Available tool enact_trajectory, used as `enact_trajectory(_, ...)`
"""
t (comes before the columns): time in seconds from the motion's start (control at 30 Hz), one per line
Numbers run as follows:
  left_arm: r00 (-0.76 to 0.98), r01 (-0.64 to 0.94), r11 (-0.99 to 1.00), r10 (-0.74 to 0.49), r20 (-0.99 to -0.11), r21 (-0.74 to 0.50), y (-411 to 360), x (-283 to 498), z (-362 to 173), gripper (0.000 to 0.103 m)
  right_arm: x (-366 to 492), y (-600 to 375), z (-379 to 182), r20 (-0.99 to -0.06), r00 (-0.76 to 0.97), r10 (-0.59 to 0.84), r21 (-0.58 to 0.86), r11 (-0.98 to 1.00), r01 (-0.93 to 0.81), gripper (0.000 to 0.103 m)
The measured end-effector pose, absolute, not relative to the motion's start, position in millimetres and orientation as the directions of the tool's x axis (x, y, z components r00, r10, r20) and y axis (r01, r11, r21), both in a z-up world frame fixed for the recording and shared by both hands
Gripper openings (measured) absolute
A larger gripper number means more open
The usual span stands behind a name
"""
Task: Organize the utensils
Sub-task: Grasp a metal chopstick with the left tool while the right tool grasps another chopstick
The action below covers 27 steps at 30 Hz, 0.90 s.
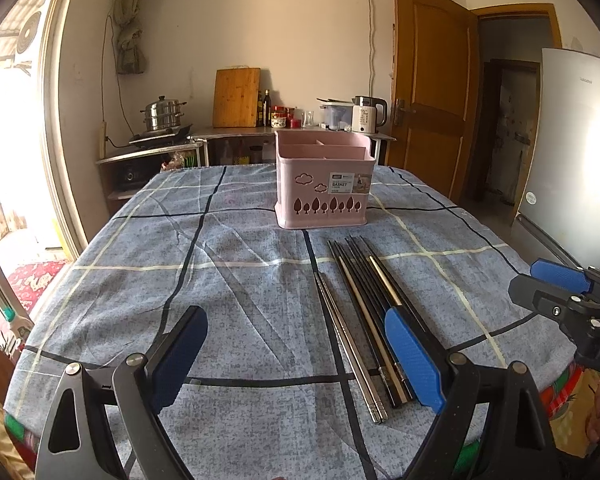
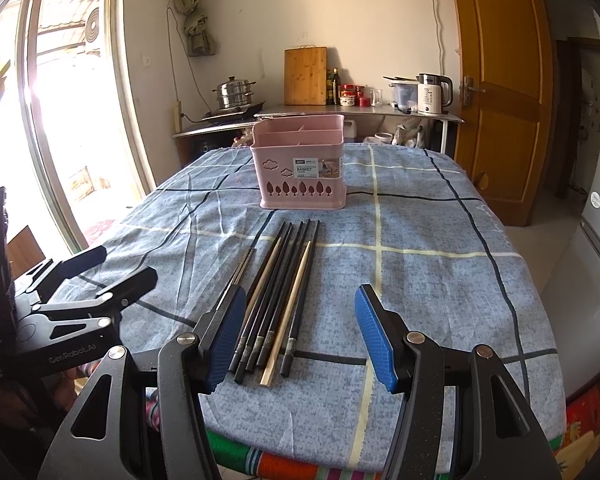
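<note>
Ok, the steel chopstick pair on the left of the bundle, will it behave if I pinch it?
The steel chopsticks look thin, smooth and shiny, so probably slippery between the pads. They lie flat on the cloth, leaving little to pinch. Stiff, likely heavier than the black chopsticks.

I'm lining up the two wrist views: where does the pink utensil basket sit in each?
Left wrist: pink utensil basket just right of centre, beyond the chopsticks.
Right wrist: pink utensil basket at centre, upper half.
Shared landmark: the wooden cutting board against the wall behind it.
</note>
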<state>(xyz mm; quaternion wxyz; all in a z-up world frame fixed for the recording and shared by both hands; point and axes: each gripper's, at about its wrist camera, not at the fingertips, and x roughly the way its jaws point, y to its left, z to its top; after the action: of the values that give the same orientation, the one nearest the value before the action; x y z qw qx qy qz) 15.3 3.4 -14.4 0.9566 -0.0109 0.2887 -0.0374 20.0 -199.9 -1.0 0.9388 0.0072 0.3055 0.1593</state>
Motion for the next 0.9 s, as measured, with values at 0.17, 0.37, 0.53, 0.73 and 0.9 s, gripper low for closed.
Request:
enact_trajectory(0.17,0.786,0.041,0.995,-0.087,-0.613,-0.088,12.0,42.4,-32.4,0.091,27.5,-195.7,-4.4,-0.575,0.756,0.312,0.110,0.945,-0.306,0.057)
enact_trajectory(0.37,0.721,0.019,0.995,-0.082,-0.688,-0.099,15.6,77.5,-53.0,0.090,37.5,-192.9,-11.2,-0.589,0.743,0.317,0.118,0.944,-0.309,0.057)
enact_trajectory(0.53,0.665,0.025,0.994,-0.093,-0.741,-0.102,9.5,101.1,-66.4,0.085,45.8,-191.6,-17.4,-0.604,0.729,0.322,0.128,0.942,-0.310,0.057)
enact_trajectory(0.73,0.612,0.003,0.995,-0.080,-0.787,-0.099,3.3,121.1,-81.2,0.084,53.1,-194.8,-23.8,-0.617,0.717,0.324,0.143,0.942,-0.302,0.057)
enact_trajectory(0.9,0.610,-0.009,0.998,-0.049,-0.791,-0.069,1.0,124.5,-81.7,0.084,59.9,-200.6,-26.9,-0.621,0.714,0.323,0.161,0.944,-0.287,0.057)
